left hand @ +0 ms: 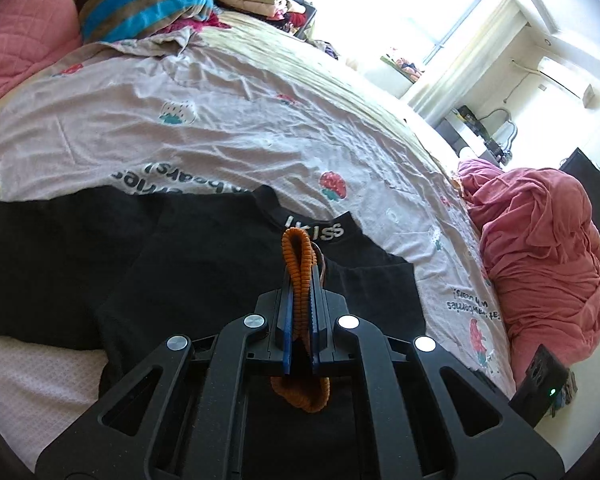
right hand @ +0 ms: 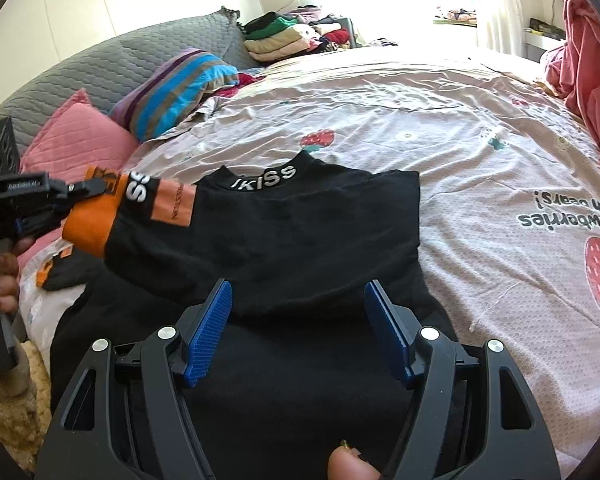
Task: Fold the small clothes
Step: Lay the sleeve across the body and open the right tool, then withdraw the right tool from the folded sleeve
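Black shirt (right hand: 300, 232) is spread near the bed's (right hand: 440, 120) foot edge; its orange cuff (left hand: 300, 276) is clamped by the left gripper (left hand: 300, 280), while the right gripper (right hand: 298, 304) is held spread wide above it.

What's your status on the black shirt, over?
Left gripper shut on orange cuff, sleeve lifted. Right gripper open above black shirt, holding nothing. Right side already folded in. Nothing in the way.
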A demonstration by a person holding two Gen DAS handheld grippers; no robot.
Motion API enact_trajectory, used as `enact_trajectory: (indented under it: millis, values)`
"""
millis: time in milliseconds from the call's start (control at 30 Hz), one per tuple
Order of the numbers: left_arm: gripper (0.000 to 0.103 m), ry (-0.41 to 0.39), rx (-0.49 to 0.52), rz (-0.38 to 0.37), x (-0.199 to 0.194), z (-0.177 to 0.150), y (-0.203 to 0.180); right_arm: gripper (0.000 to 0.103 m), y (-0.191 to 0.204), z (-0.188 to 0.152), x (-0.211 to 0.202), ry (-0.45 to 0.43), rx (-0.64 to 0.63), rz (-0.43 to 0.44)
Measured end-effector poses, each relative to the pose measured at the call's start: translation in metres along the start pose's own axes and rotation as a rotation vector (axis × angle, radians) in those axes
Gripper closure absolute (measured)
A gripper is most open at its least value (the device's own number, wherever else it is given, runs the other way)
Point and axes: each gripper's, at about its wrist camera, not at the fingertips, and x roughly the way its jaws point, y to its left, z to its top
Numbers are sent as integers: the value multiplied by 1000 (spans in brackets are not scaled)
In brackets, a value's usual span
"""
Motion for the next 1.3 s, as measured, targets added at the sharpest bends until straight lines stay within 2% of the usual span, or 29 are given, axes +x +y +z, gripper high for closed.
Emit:
enact_trajectory:
  millis: [267,567,800,933,1067,1300]
  values:
    - [102,27,-6,8,7,-5,11,36,0,8,5,-5,-10,-18]
    - [102,13,-33,37,3,-8,28,36,-3,16,9,-6,-10,-43]
    - [101,-37,12,101,-14,-8,24,36,0,20,12,-6,-18,-54]
    - [101,-37,31,102,-16,-8,19,36,4,25,14,-7,-28,-55]
    - [94,-15,62,101,-7,-12,10,36,9,29,16,-14,-48,-55]
    - [87,72,91,106,23,-28,7,36,12,33,28,4,-69,-59]
